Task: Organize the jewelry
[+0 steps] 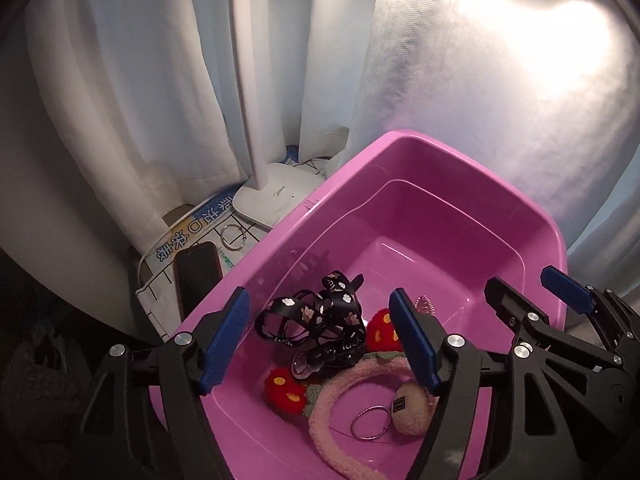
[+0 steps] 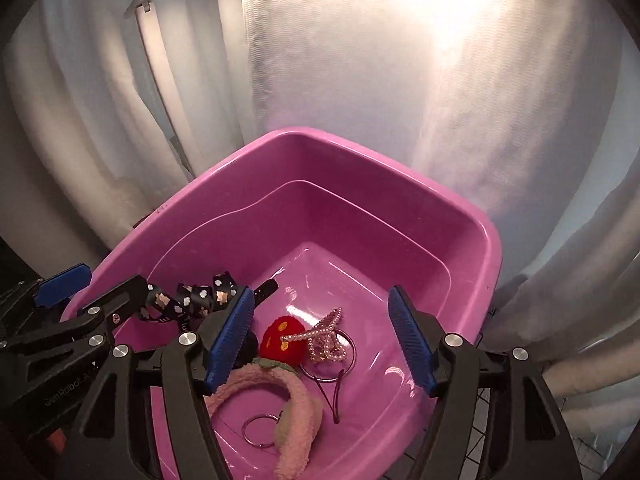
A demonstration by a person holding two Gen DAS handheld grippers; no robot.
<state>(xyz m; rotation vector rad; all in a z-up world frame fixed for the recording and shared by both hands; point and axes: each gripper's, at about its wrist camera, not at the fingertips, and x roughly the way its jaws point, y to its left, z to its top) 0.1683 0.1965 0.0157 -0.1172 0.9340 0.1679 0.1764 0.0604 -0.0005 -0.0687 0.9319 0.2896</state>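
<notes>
**Pink tub holds the jewelry; both pairs of fingers stand wide and empty over its near end**

Pink plastic forms the tub (image 2: 460, 248), and everything to be sorted lies heaped at its near end, right under the two grippers. Both point steeply down into it, side by side.

Between and below the right gripper (image 2: 320, 344) lies the pearl necklace (image 2: 326, 338), bunched across a thin metal hoop (image 2: 344, 360) and touching the red strawberry pom-pom (image 2: 280, 338). Its fingers are spread wide with nothing between them; no pad touches anything. The pearl heap sits slightly left of the midline of the gap, its longer run slanting up toward the far right, so it lies roughly across the closing line of the fingers.

The left gripper (image 1: 320, 340) is likewise wide and empty. Straight beneath its gap is the black floral ribbon (image 1: 316, 320), a loose tangle touching the fuzzy pink headband (image 1: 348, 396), which curves toward the near wall. A small key ring (image 1: 370, 422) rests inside the headband's arc.

By my reading, the right hand is nearer the pearls and the left nearer the ribbon; each would need only to sink straight down. The pearls overlap the hoop, so a pinch there may lift both.
</notes>
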